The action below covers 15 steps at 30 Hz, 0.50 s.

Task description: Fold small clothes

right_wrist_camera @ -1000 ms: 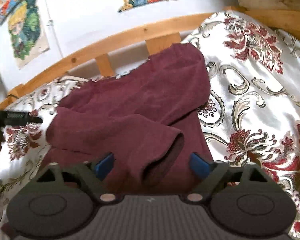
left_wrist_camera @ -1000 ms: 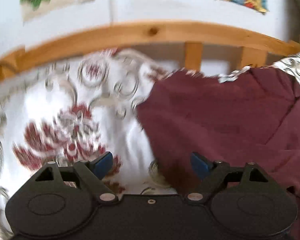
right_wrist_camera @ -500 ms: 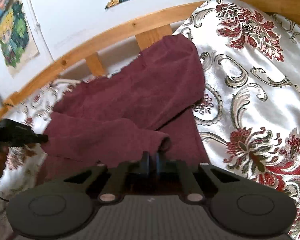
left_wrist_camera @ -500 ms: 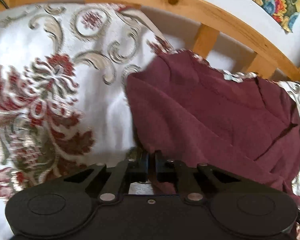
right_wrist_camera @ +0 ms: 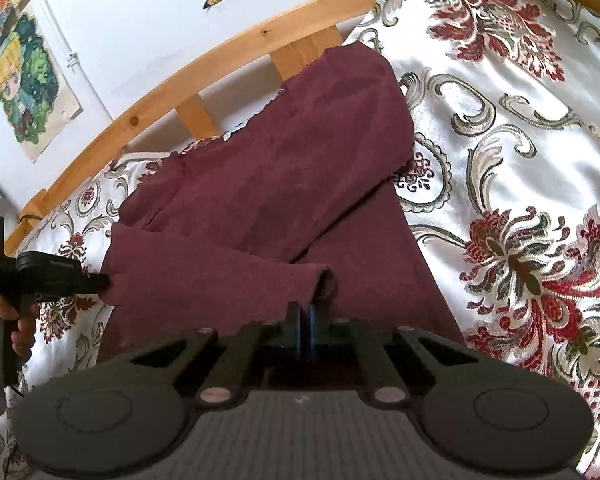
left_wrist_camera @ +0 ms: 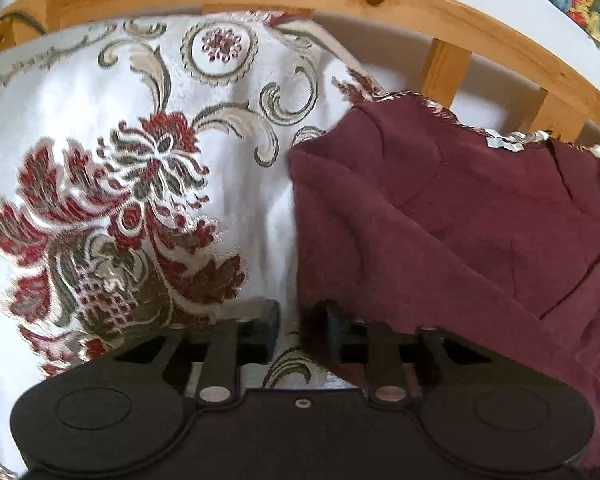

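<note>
A maroon sweater (left_wrist_camera: 460, 208) lies on the floral bedspread, its far part against the wooden bed rail. In the right wrist view the sweater (right_wrist_camera: 268, 200) has a sleeve folded across its body, the cuff just ahead of my fingers. My right gripper (right_wrist_camera: 303, 328) is shut on the sweater's near edge by that cuff. My left gripper (left_wrist_camera: 298, 326) stands partly open at the sweater's left edge, whose cloth lies over its right finger. The left gripper also shows in the right wrist view (right_wrist_camera: 96, 280), held by a hand at the sweater's left side.
The white, red and gold floral bedspread (left_wrist_camera: 132, 208) covers the bed on both sides of the sweater. A wooden bed rail (left_wrist_camera: 340, 4) with slats runs along the far edge. Posters (right_wrist_camera: 28, 84) hang on the white wall behind.
Both grippers closed on the sweater's edges half a second ago. The left one has since opened partway. The right one stays shut and has moved nearer the bed.
</note>
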### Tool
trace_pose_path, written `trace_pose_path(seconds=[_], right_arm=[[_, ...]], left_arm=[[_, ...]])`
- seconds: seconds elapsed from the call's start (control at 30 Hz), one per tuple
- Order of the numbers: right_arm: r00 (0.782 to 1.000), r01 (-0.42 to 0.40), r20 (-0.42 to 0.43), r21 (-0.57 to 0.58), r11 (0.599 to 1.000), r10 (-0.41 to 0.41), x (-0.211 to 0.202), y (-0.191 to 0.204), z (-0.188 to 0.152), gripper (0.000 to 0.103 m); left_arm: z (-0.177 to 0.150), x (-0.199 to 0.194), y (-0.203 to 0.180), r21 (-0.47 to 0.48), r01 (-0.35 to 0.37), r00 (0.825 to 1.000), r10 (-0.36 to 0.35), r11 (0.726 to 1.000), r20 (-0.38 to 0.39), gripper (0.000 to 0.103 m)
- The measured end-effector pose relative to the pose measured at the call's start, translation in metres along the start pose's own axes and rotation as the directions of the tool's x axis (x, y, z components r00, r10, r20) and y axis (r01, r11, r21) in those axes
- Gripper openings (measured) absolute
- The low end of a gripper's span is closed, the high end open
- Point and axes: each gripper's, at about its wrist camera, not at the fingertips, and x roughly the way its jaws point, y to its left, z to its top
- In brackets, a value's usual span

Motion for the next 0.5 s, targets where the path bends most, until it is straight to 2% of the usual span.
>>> trace_pose_path(seconds=[0.07, 0.13, 0.2, 0.3, 0.37, 0.43, 0.5], right_arm=[[1.0, 0.01, 0.003, -0.02, 1.0, -0.01, -0.001, 0.003, -0.001, 0.008], [1.0, 0.021, 0.008, -0.039, 0.999, -0.021, -0.003, 0.006, -0.001, 0.012], [0.999, 0.032, 0.011, -0.056, 0.998, -0.032, -0.004, 0.008, -0.002, 0.016], [0.999, 0.052, 0.02, -0.097, 0.994, -0.051, -0.008, 0.012, -0.005, 0.038], [0.998, 0.061, 0.026, -0.138, 0.989, -0.058, -0.013, 0.015, -0.008, 0.044], [0.997, 0.072, 0.027, -0.184, 0.98, -0.068, -0.017, 0.02, -0.012, 0.054], [0.997, 0.071, 0.026, -0.229, 0.971, -0.067, -0.022, 0.023, -0.015, 0.063]], left_arm=[[-0.002, -0.005, 0.0, 0.025, -0.006, 1.0, 0.005, 1.0, 0.015, 0.049], [-0.003, -0.01, 0.0, 0.036, -0.027, 0.999, 0.026, 0.999, 0.036, 0.07], [-0.002, -0.01, -0.003, 0.039, -0.058, 0.996, 0.055, 0.998, 0.065, 0.073], [0.004, 0.0, -0.012, 0.057, -0.1, 0.993, 0.096, 0.993, 0.075, 0.079], [0.006, 0.012, -0.018, 0.072, -0.161, 0.986, 0.156, 0.984, 0.065, 0.081], [0.007, 0.024, -0.024, 0.101, -0.189, 0.982, 0.186, 0.977, 0.041, 0.084], [0.004, 0.028, -0.029, 0.121, -0.218, 0.975, 0.212, 0.968, 0.06, 0.086]])
